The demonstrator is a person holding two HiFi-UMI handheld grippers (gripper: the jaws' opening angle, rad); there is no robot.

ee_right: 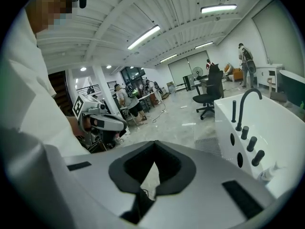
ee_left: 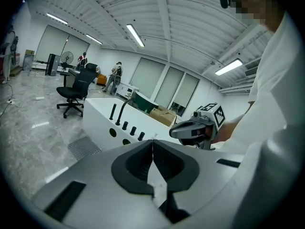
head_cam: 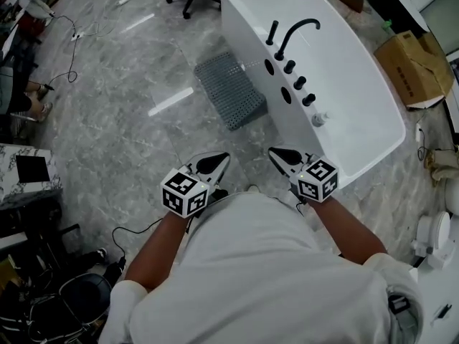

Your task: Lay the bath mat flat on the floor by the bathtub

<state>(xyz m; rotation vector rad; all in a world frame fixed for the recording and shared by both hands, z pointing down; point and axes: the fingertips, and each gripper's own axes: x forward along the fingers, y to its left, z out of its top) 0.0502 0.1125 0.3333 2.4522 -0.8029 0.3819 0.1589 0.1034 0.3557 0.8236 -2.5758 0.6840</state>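
Currently left tongs (head_cam: 219, 160) and right tongs (head_cam: 277, 153) are both closed tight with nothing between them, held side by side close to the person's (head_cam: 272, 278) chest. Grey bath mat (head_cam: 231, 89) lies flat on the floor (head_cam: 122, 84), just beside the white bathtub (head_cam: 351, 84).

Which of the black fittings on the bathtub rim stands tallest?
The curved spout: it rises and arches over the bathtub, well above the straight stick beside it and the short round knobs.
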